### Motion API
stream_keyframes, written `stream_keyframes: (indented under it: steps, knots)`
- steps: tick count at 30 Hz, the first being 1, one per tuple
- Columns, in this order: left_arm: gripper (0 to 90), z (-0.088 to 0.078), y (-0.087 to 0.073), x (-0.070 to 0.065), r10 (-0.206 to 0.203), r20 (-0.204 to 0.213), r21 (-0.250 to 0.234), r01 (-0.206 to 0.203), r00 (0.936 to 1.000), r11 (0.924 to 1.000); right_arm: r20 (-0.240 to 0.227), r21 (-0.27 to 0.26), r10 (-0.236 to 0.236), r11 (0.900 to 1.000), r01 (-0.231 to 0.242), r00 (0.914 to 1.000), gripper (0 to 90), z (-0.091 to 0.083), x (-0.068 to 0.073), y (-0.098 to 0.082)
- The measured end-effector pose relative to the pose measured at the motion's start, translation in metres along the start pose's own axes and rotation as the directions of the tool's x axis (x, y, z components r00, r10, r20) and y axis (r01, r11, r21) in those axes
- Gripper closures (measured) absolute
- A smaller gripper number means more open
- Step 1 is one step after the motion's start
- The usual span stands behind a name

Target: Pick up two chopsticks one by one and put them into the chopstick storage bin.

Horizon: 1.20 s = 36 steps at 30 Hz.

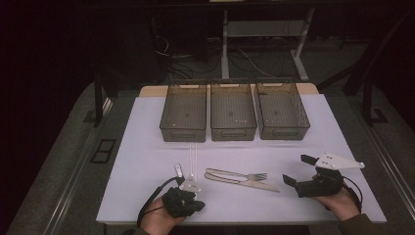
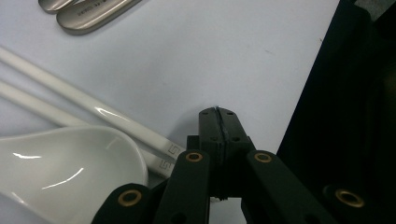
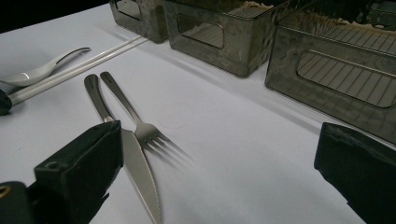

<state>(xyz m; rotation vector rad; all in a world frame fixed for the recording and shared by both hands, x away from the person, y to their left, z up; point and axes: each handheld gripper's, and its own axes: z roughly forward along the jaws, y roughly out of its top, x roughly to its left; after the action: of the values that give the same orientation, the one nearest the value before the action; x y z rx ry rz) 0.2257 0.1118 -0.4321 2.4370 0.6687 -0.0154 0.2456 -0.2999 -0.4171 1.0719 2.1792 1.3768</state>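
Chopsticks (image 2: 70,100) lie on my white table (image 1: 147,161), just beside the spoon (image 2: 60,168). My left gripper (image 2: 218,114) sits clamped shut on nothing next to them; my right gripper (image 3: 215,186) gapes open (fork (image 3: 135,122) and knife (image 3: 140,177) just ahead).

It looked like a lab or test room rather than a home. A white table (image 1: 147,147) stood on a bare grey floor (image 1: 58,181) in a dark room, with loose cables (image 1: 195,61) trailing beneath a metal desk frame (image 1: 264,34) behind it, and three identical mesh bins (image 1: 233,117) lined up in a row.
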Motion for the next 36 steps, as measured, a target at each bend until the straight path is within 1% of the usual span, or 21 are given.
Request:
stream_keyframes:
  steps: [1, 3, 4, 5, 7, 9, 12, 13, 14, 16, 19, 20, 21, 23, 24, 26, 27, 28, 30, 32, 36]
  knots:
    - [88.4, 0.000, 0.001, 0.000, -0.002, 0.009, -0.014, 0.002, 1.0000, 0.9999, 0.000, 0.001, 0.001, 1.000, -0.001, 1.0000, 1.4, 0.000, 0.000, 0.000]
    - [88.3, -0.004, 0.003, 0.002, 0.008, 0.009, -0.029, -0.007, 0.9999, 0.9996, -0.001, 0.002, 0.001, 1.000, -0.001, 1.0000, 1.4, 0.000, 0.000, 0.000]
    - [87.7, -0.006, 0.005, 0.002, -0.008, 0.008, -0.055, 0.009, 0.9999, 0.9984, -0.001, 0.002, -0.003, 1.000, 0.003, 1.0000, 1.4, 0.001, 0.000, 0.000]
    - [87.7, -0.009, 0.007, 0.005, -0.012, 0.008, -0.072, 0.013, 0.9999, 0.9973, -0.001, 0.002, -0.003, 1.000, 0.003, 1.0000, 1.4, 0.001, 0.000, 0.000]
    - [86.9, -0.015, 0.014, 0.010, -0.014, -0.018, -0.108, 0.012, 0.9997, 0.9940, 0.000, 0.004, -0.002, 1.000, 0.002, 1.0000, 1.4, 0.001, 0.000, 0.000]
    - [87.0, -0.020, 0.020, 0.020, -0.020, -0.049, -0.140, 0.013, 0.9986, 0.9901, -0.001, 0.004, -0.001, 1.000, 0.001, 1.0000, 1.4, 0.002, 0.000, 0.000]
    - [87.1, -0.024, 0.027, 0.041, -0.053, -0.091, -0.174, 0.036, 0.9944, 0.9841, -0.003, 0.004, -0.003, 1.000, 0.003, 1.0000, 1.4, 0.002, 0.000, 0.000]
    - [87.9, -0.025, 0.029, 0.049, -0.069, -0.100, -0.191, 0.049, 0.9926, 0.9804, -0.002, 0.004, 0.000, 1.000, 0.000, 1.0000, 1.4, 0.002, 0.000, 0.000]
    - [88.2, -0.025, 0.031, 0.058, -0.095, -0.108, -0.207, 0.071, 0.9895, 0.9757, -0.001, 0.004, 0.000, 1.000, 0.000, 1.0000, 1.4, 0.002, 0.000, 0.000]
    - [88.4, -0.027, 0.033, 0.074, -0.121, -0.143, -0.224, 0.087, 0.9823, 0.9707, -0.002, 0.004, 0.002, 1.000, -0.002, 1.0000, 1.4, 0.001, 0.000, 0.000]
    - [88.5, -0.027, 0.037, 0.095, -0.155, -0.187, -0.239, 0.108, 0.9702, 0.9649, -0.002, 0.003, 0.004, 1.000, -0.004, 1.0000, 1.4, 0.001, -0.001, 0.000]
    - [88.5, -0.026, 0.039, 0.102, -0.160, -0.198, -0.240, 0.110, 0.9672, 0.9645, -0.002, 0.002, 0.004, 1.000, -0.004, 1.0000, 1.4, 0.001, -0.001, 0.000]
    - [88.5, -0.025, 0.040, 0.107, -0.178, -0.209, -0.246, 0.125, 0.9617, 0.9613, -0.002, 0.003, 0.004, 1.000, -0.004, 1.0000, 1.4, 0.001, -0.001, 0.000]
    - [88.5, -0.022, 0.043, 0.119, -0.188, -0.229, -0.243, 0.131, 0.9552, 0.9612, -0.003, 0.004, 0.005, 1.000, -0.005, 1.0000, 1.4, 0.001, -0.001, 0.000]
    - [88.5, -0.019, 0.044, 0.124, -0.197, -0.245, -0.236, 0.139, 0.9494, 0.9618, -0.003, 0.004, 0.003, 1.000, -0.003, 1.0000, 1.4, 0.001, -0.001, 0.000]
    - [88.5, -0.015, 0.046, 0.134, -0.198, -0.269, -0.225, 0.138, 0.9425, 0.9646, -0.003, 0.003, 0.004, 1.000, -0.004, 1.0000, 1.4, 0.001, -0.001, 0.000]
    - [88.5, -0.012, 0.047, 0.137, -0.209, -0.279, -0.224, 0.148, 0.9374, 0.9632, -0.003, 0.003, 0.004, 1.000, -0.004, 1.0000, 1.4, 0.001, -0.001, 0.000]
    - [88.6, -0.009, 0.047, 0.141, -0.209, -0.293, -0.217, 0.148, 0.9328, 0.9648, -0.002, 0.004, 0.004, 1.000, -0.004, 1.0000, 1.3, 0.001, -0.001, 0.000]
    - [88.6, -0.003, 0.047, 0.146, -0.218, -0.301, -0.213, 0.157, 0.9285, 0.9643, -0.004, 0.004, 0.004, 1.000, -0.004, 1.0000, 1.4, 0.001, -0.001, 0.000]
    - [88.6, 0.002, 0.046, 0.151, -0.212, -0.314, -0.201, 0.154, 0.9254, 0.9675, -0.006, 0.004, 0.006, 1.000, -0.006, 1.0000, 1.4, 0.001, -0.001, 0.000]
    - [88.6, 0.007, 0.045, 0.155, -0.210, -0.324, -0.184, 0.157, 0.9223, 0.9704, -0.010, 0.005, 0.001, 1.000, -0.001, 1.0000, 1.4, 0.002, -0.001, 0.000]
